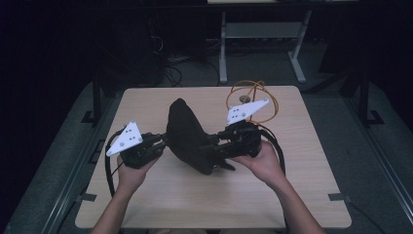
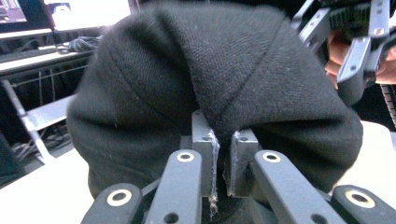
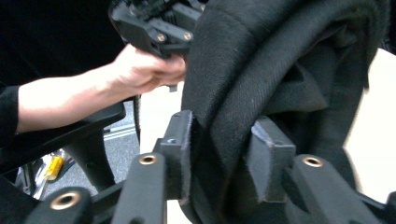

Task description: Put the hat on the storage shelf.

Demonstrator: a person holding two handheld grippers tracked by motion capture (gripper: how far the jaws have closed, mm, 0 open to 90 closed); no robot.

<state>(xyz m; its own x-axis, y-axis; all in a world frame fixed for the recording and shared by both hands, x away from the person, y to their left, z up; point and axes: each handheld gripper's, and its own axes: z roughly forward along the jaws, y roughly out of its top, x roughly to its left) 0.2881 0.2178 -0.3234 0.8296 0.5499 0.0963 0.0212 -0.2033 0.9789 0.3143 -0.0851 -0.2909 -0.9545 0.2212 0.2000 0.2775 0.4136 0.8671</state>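
A black woollen cloth (image 1: pixel 185 131) hangs bunched between my two grippers above the light wooden table (image 1: pixel 292 161). My left gripper (image 1: pixel 163 140) comes in from the left; in the left gripper view its jaws (image 2: pixel 219 140) are pinched close on a fold of the cloth (image 2: pixel 210 60). My right gripper (image 1: pixel 214 146) meets the cloth from the right. In the right gripper view its jaws (image 3: pixel 219 140) stand apart with a thick fold of the cloth (image 3: pixel 261 56) between them, not squeezed. The other hand (image 3: pixel 140 70) shows beyond.
An orange cable loop (image 1: pixel 253 95) lies at the table's back right, behind the right gripper. White desk legs (image 1: pixel 223 48) stand on the dark floor beyond the far edge. Bare tabletop lies in front of the hands and at the far left.
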